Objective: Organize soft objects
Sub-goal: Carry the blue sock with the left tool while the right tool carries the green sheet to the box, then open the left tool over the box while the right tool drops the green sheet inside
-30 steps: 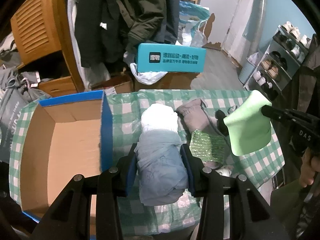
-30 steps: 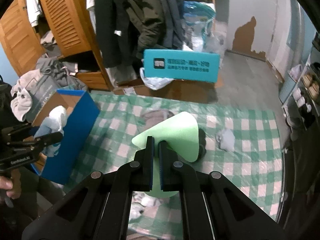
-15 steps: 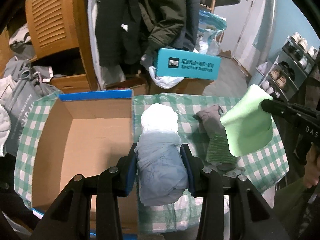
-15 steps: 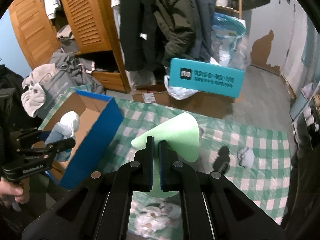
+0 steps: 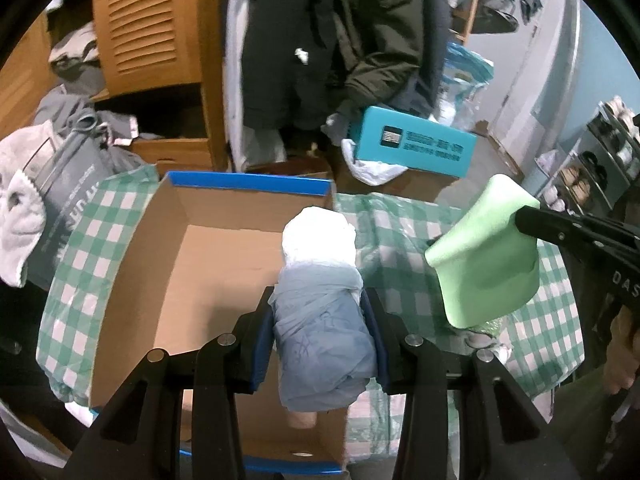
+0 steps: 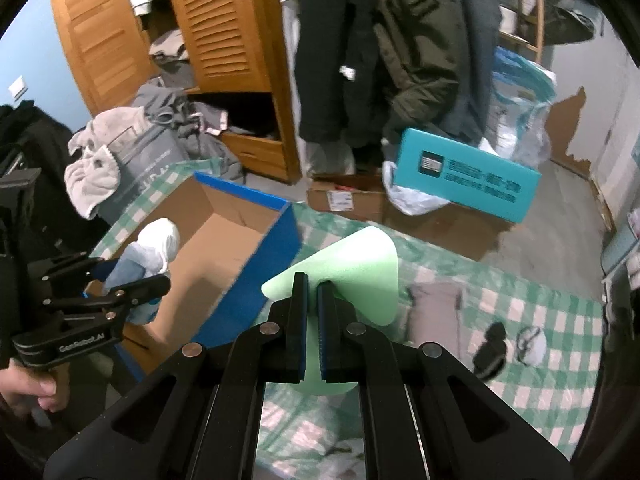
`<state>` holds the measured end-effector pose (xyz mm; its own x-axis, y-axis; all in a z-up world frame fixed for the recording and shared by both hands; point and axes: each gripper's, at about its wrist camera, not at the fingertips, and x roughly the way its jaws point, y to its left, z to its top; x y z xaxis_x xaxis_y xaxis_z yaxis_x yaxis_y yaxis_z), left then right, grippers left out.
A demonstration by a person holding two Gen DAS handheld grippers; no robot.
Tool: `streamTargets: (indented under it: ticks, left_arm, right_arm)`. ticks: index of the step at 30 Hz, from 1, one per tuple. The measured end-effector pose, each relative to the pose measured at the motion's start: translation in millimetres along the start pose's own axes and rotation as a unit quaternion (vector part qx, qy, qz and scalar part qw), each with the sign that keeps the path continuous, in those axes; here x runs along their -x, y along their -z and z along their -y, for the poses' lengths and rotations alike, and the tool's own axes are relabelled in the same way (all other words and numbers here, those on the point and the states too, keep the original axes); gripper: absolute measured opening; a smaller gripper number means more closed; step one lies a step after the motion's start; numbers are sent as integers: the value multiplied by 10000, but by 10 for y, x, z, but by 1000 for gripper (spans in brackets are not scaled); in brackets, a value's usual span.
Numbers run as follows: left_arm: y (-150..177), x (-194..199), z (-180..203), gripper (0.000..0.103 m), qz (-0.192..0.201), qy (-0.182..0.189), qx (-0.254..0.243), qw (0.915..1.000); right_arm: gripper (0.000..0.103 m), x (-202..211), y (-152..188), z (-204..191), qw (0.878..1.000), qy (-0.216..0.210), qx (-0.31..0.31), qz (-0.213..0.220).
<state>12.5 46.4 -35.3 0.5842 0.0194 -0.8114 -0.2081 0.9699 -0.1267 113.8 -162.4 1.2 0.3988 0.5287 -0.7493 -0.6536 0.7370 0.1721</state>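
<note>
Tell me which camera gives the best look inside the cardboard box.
The left wrist view: it looks down into the cardboard box, showing its bare floor and inner walls. The right wrist view sees the box obliquely from the side, mostly its blue outer wall.

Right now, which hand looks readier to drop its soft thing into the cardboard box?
Left. Its gripper holds the blue-and-white cloth bundle right over the open cardboard box, while the right gripper, pinching the green foam sheet, hangs over the checkered cloth beside it.
</note>
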Motion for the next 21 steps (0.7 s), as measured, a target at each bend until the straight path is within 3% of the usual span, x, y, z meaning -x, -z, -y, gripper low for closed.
streamTargets:
  ticks: [21]
  left_arm:
    - [116, 10, -854, 42, -74, -325, 612, 9976]
  right_arm:
    - [4, -595, -391, -1157, 9949, -636, 726, -306]
